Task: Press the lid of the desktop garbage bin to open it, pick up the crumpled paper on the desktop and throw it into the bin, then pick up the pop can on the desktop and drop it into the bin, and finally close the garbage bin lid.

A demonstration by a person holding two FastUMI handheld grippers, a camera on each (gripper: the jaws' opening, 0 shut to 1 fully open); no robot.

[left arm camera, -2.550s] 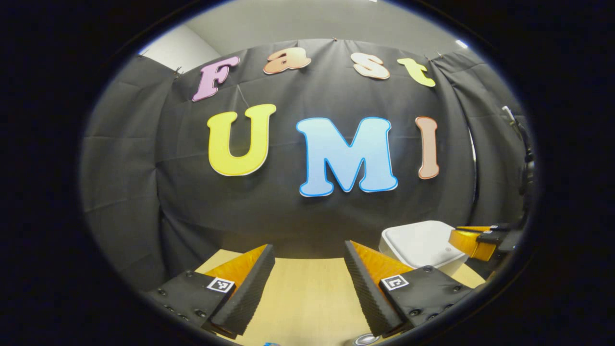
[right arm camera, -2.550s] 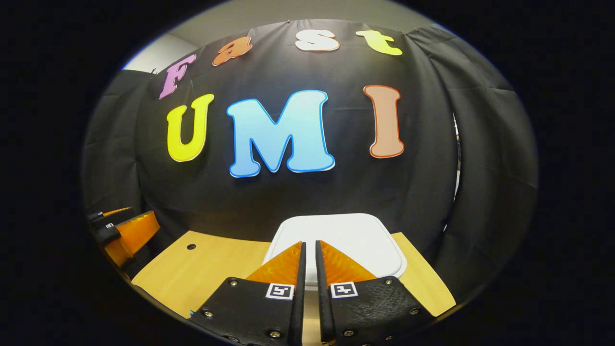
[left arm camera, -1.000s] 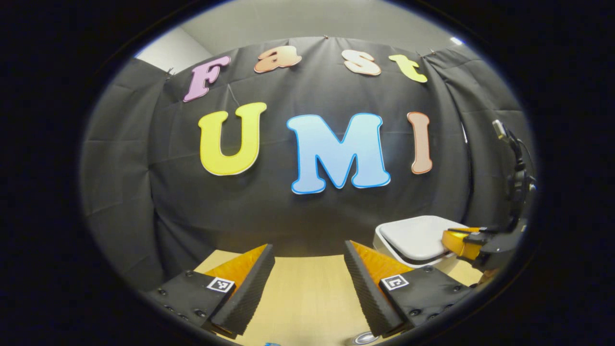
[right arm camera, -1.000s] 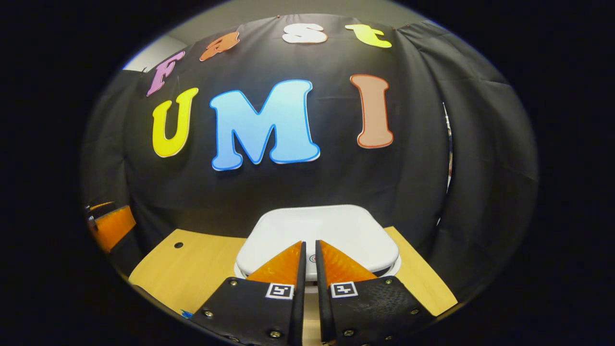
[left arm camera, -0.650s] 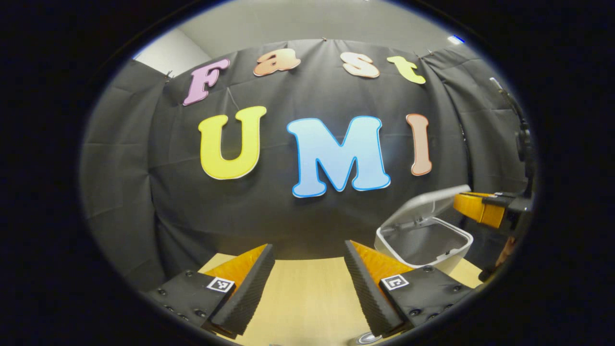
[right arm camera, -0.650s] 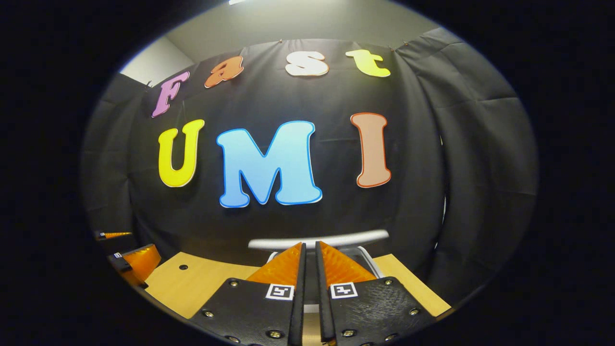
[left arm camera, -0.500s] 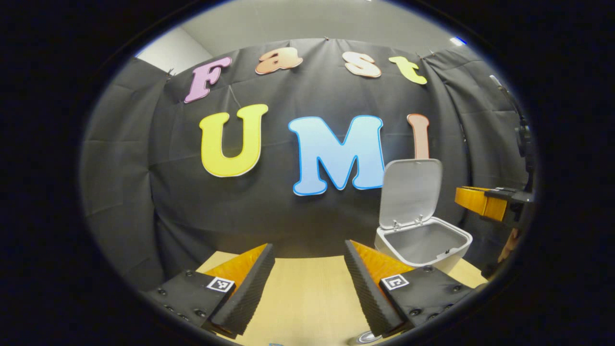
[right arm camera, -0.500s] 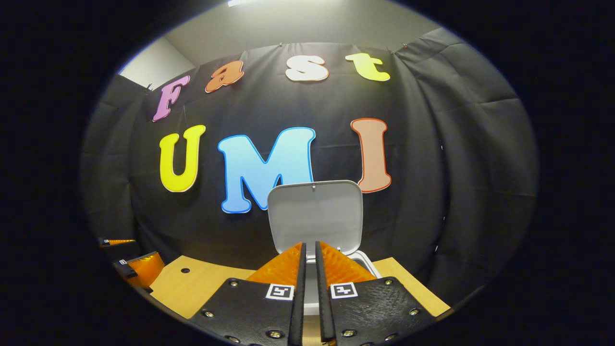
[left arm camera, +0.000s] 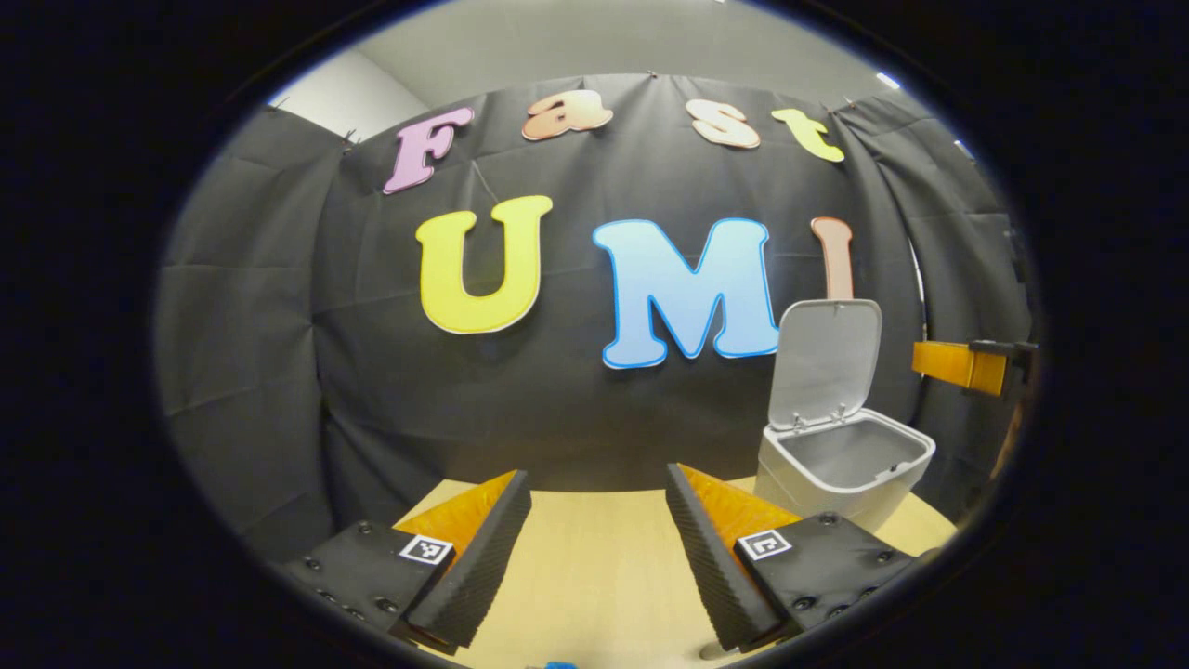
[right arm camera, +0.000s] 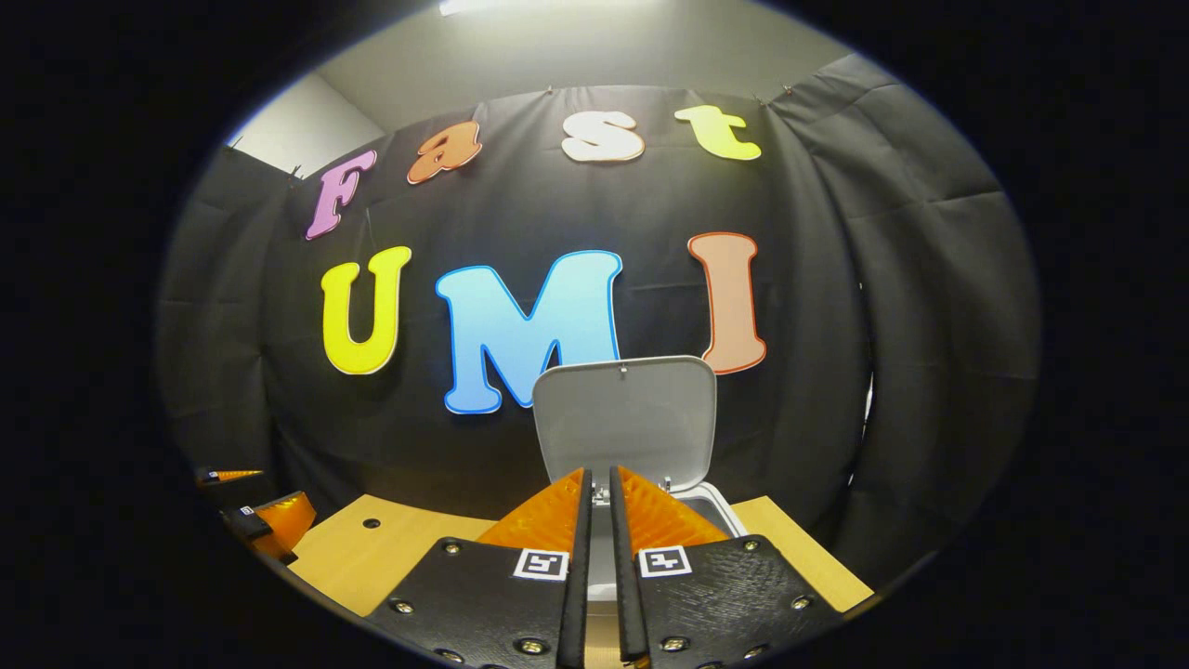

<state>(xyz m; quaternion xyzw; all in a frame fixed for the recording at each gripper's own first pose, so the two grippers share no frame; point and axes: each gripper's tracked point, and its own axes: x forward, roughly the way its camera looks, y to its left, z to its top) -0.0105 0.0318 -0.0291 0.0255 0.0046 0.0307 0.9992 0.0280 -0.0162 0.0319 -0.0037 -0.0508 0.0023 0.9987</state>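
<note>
The white plastic desktop garbage bin stands on the pale wooden tabletop with its flat hinged lid swung upright at the far rim, so the mouth faces up and the opening step looks done. In the left gripper view the bin sits forward and to the right of the left tool, whose fingers are spread wide with nothing between them. The right tool hangs directly in front of the bin's near rim, its fingers drawn almost together around a thin gap and holding nothing; it is clearly the nearer of the two to the bin. The crumpled paper and the pop can lie outside what these views take in; a small blue scrap at the bottom edge of the left gripper view may belong to one of them, but it is too cut off to tell. So the coming pickup probably calls for a tool to tip down toward the near tabletop. No brand or label can be read on the bin; the only markings are small square black-and-white tags on the tools.
</note>
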